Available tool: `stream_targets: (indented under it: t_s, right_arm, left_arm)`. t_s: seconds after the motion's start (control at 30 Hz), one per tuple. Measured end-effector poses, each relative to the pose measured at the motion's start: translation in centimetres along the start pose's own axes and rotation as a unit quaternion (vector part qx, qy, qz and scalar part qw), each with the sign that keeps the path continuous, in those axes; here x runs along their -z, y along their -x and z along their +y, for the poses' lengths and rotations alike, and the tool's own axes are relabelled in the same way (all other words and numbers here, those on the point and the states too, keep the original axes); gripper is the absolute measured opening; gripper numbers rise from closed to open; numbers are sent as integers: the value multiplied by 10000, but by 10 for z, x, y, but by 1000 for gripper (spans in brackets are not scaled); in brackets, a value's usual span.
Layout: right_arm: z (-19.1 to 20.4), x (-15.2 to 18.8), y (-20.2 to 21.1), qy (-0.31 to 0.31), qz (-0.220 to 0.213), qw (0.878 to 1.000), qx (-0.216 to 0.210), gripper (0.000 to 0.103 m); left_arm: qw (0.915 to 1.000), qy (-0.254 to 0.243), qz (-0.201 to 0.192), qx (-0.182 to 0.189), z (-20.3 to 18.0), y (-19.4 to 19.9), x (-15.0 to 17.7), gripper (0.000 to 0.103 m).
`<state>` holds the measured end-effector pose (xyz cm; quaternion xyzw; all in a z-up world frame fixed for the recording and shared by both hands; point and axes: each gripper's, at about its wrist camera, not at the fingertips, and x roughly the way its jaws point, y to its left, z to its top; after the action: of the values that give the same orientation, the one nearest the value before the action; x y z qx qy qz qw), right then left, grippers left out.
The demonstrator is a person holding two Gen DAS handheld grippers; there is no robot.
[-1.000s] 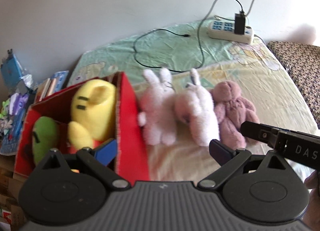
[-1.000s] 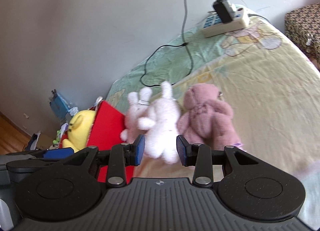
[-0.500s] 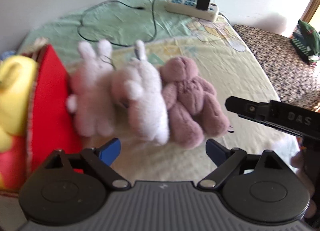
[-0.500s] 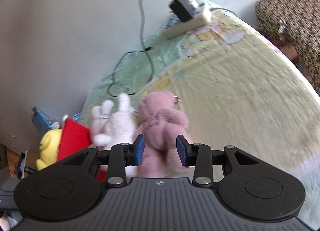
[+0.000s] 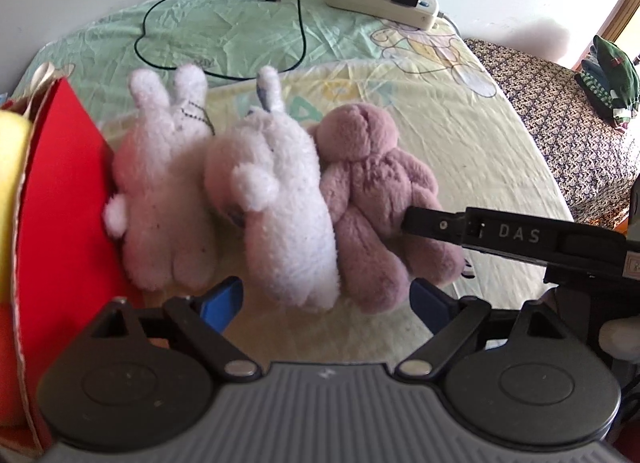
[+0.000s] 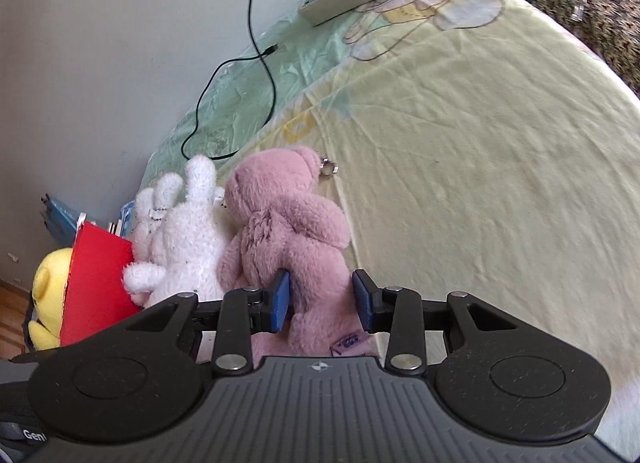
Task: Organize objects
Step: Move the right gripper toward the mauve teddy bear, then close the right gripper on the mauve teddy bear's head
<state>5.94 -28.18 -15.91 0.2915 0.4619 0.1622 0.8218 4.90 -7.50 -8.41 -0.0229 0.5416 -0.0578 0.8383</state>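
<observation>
Bear (image 6: 292,223), pink — between my right gripper's (image 6: 320,299) part-open jaws, ungrasped; next I close, lift to box (image 6: 96,279). Left gripper (image 5: 326,301) wide, empty.

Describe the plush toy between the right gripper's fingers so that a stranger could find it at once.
On the bed sheet, three plush toys lie in a row beside the red box. Take the one farthest from the box: the pink bear. Its two neighbours are white rabbits with long ears.
</observation>
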Motion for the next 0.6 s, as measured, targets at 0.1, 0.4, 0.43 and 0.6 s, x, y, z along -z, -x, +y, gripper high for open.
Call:
stream_targets:
  t_s: [0.1, 0.4, 0.43, 0.6]
  right_arm:
    - [0, 0, 0, 51, 12, 10000, -12, 32]
    - [1, 13, 21, 105, -40, 9999, -60, 28]
    - [1, 16, 23, 112, -48, 9999, -40, 28]
    - [-10, 37, 39, 36, -52, 9999, 83, 28]
  left_arm:
    - [10000, 16, 51, -25, 0, -3, -1, 91]
    - [9997, -219, 15, -93, -9, 5, 5, 92]
    - [9996, -264, 8, -97, -10, 6, 6, 92]
    - [9989, -464, -25, -44, -21, 12, 15, 92]
